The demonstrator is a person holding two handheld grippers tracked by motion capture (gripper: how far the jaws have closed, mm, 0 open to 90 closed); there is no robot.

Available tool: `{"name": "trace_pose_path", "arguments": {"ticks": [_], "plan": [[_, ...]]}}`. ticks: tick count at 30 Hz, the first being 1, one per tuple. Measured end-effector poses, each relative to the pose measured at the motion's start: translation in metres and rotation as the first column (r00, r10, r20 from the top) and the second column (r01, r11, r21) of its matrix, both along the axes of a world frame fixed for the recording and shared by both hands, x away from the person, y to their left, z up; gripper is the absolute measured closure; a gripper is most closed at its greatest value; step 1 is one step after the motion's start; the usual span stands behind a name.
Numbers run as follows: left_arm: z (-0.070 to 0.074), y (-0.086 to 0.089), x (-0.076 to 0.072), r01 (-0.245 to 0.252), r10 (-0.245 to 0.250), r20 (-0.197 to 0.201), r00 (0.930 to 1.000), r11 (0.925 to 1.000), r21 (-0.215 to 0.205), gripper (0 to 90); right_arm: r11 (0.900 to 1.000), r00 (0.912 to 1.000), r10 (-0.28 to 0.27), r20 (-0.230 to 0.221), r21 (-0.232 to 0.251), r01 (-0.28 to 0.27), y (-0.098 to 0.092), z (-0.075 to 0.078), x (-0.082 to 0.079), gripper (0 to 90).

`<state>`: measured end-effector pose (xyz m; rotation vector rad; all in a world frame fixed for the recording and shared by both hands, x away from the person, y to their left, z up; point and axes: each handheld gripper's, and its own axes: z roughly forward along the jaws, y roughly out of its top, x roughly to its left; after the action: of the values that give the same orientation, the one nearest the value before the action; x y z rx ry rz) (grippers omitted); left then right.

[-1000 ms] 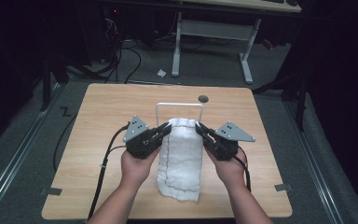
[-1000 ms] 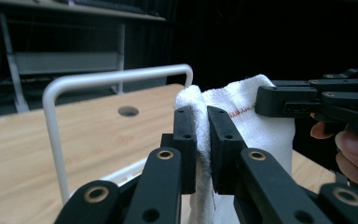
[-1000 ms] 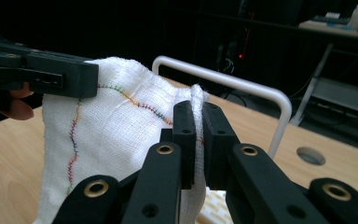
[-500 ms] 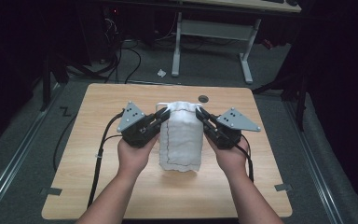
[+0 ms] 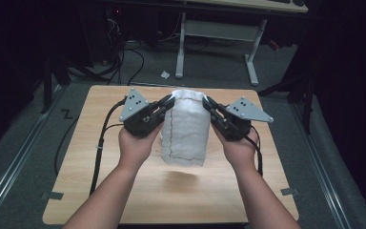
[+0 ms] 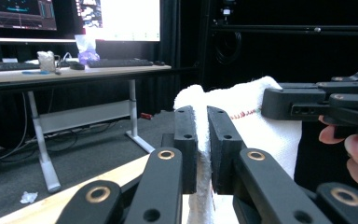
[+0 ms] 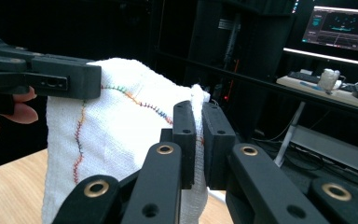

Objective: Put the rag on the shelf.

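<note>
A dark room surrounds a light wooden counter (image 5: pixel 124 191) that stands on grey carpet, with a white-legged desk (image 5: pixel 219 38) beyond its far edge and lit monitors (image 6: pixel 116 18) above a keyboard (image 6: pixel 116 62) on that desk. Over the middle of the counter hangs a white towel (image 5: pixel 185 131), folded and stitched with a coloured seam down its left side; its lower edge is clear of the wood and throws a soft shadow beneath. The left tongs (image 5: pixel 167 101) are clenched on the towel's upper left corner, the cloth pinched between the two black jaws in the left gripper view (image 6: pixel 202 140). The right tongs (image 5: pixel 208 102) are clenched on the upper right corner, again with the cloth pressed flat between the jaws (image 7: pixel 199 135). The two corners are held level with each other, so the towel's top edge runs between the tongs and the rest drapes straight down. A black cable (image 5: pixel 100 143) trails from the left tongs across the counter's left side toward its near edge.
</note>
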<state>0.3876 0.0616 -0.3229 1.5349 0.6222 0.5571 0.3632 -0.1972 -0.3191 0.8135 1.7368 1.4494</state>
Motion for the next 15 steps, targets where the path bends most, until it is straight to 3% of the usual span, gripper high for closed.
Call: {"name": "trace_pose_path", "arguments": {"ticks": [2,9,15], "plan": [[0.001,-0.001,0.004,0.000,0.000,-0.005,1.0000,1.0000,0.001,83.4,1.000,1.0000,-0.006,-0.001,0.004,0.006,-0.001,0.002,0.003,85.6],[0.011,-0.006,0.019,-0.046,0.044,0.041,0.9982,0.9970,0.062,83.5,1.000,0.9998,-0.022,-0.002,0.021,0.022,-0.004,0.013,0.018,85.6],[0.024,-0.007,0.036,-0.067,0.064,0.039,0.9972,0.9959,0.062,83.6,0.999,0.9994,-0.032,0.013,0.024,0.031,-0.003,0.027,0.034,85.6]]}}
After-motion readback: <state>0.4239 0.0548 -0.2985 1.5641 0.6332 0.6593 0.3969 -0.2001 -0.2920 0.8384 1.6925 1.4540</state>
